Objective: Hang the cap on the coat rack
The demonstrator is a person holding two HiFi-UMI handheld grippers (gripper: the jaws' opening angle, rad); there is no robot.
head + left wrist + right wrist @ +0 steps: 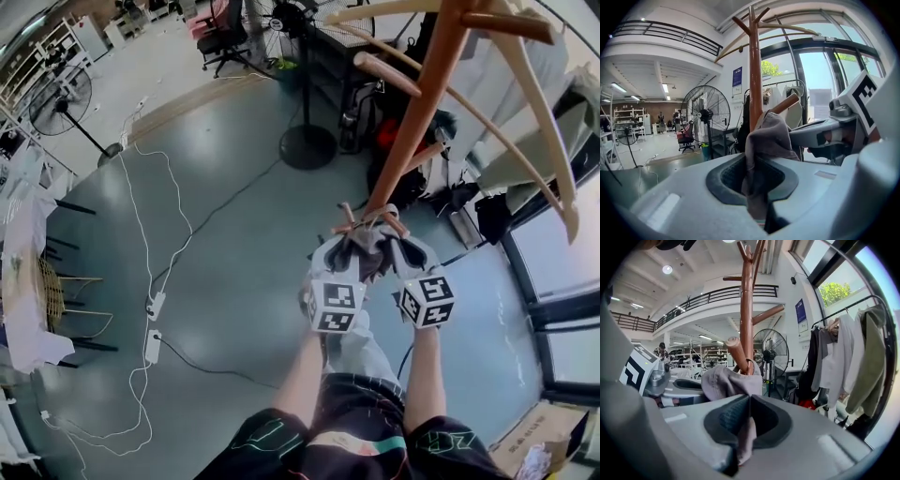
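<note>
The wooden coat rack's pole (412,112) slants down from the top right in the head view, with short lower pegs (347,212) just beyond my hands. A grey cap (364,251) hangs stretched between both grippers right at those pegs. My left gripper (339,251) is shut on one edge of the cap (771,136), the cloth pinched between its pads, with the pole (754,70) and a peg (785,104) directly behind. My right gripper (401,251) is shut on the other edge of the cap (726,380), which lies against a peg (738,352) of the pole (746,310).
A standing fan (305,141) stands on the floor behind the rack, with an office chair (225,37) farther back. Cables and power strips (155,305) trail across the floor at left. Garments on a clothes rail (843,357) hang at right. A cardboard box (544,436) sits near the window.
</note>
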